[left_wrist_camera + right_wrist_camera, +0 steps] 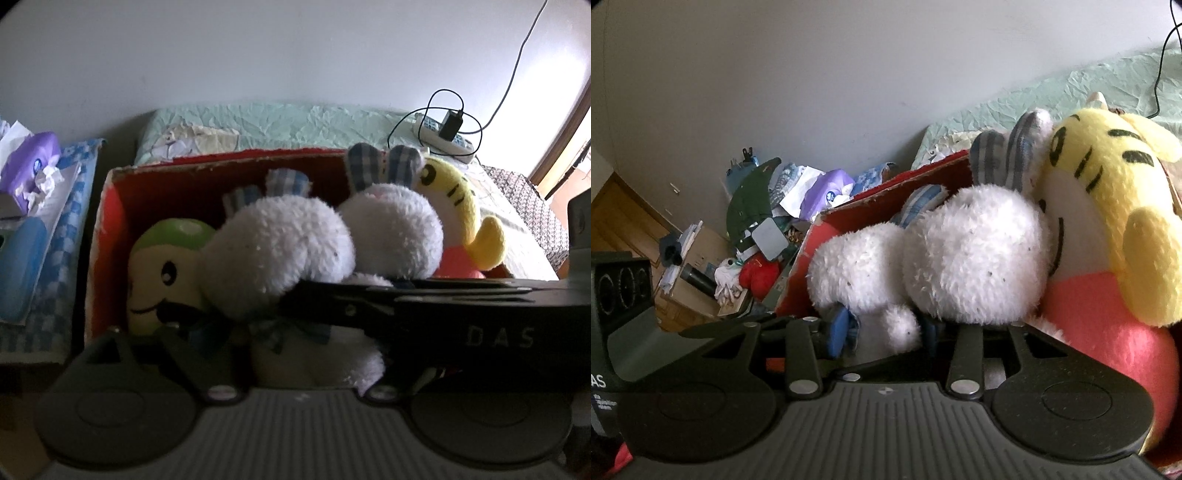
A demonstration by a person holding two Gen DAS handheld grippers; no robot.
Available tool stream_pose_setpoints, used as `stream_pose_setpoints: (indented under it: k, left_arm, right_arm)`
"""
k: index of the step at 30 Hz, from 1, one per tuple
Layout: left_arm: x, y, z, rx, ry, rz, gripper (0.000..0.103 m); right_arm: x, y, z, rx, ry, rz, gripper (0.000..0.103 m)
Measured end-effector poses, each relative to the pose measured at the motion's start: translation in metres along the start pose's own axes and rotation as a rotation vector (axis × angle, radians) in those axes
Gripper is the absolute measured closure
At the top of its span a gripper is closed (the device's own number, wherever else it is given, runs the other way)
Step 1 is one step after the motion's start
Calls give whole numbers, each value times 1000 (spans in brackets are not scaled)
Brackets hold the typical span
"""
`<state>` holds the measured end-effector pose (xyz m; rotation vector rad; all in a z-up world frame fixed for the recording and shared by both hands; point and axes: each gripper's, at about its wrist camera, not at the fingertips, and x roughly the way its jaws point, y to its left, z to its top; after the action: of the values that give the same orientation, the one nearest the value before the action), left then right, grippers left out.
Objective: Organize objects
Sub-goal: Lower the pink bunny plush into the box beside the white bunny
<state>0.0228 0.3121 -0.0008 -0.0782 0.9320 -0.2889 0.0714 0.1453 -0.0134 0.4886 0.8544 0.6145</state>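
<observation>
A red cardboard box (110, 221) holds several plush toys. A green and cream plush (162, 266) lies at its left. Two white bunnies with blue checked ears (280, 243) (391, 232) fill the middle, and a yellow tiger plush (461, 199) leans at the right. My left gripper (288, 343) stands open low at the box's near side, with a white bunny's body between its fingers. My right gripper (332, 306) reaches in from the right and crosses in front of it. In the right wrist view my right gripper (886, 328) is shut on the white bunny (971, 258), its fingertips hidden under the fur.
The box stands on a bed with a pale green sheet (280, 122). A power strip with a charger and cable (447, 136) lies at the back right. A purple tissue pack (31, 162) sits left of the box. Beyond the box is a clutter pile (757, 221) on the floor.
</observation>
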Motion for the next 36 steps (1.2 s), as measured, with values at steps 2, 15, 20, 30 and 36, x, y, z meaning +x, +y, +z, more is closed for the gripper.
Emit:
stream_pose_setpoints:
  k: [2, 15, 20, 30, 36]
  left_arm:
    - [0, 0, 1, -2, 6, 2, 13]
    - [12, 4, -9, -74, 123, -22, 10]
    - [8, 5, -11, -71, 111, -34, 10]
    - [-11, 12, -18, -88, 75, -33, 15]
    - [-14, 12, -17, -88, 54, -15, 17]
  right_arm:
    - [-1, 0, 0, 7, 2, 1, 60]
    - [-6, -3, -6, 8, 11, 9, 62]
    - [-16, -1, -6, 1, 7, 10, 60]
    - [-35, 4, 1, 11, -104, 13, 67]
    - [-15, 0, -1, 14, -57, -24, 76]
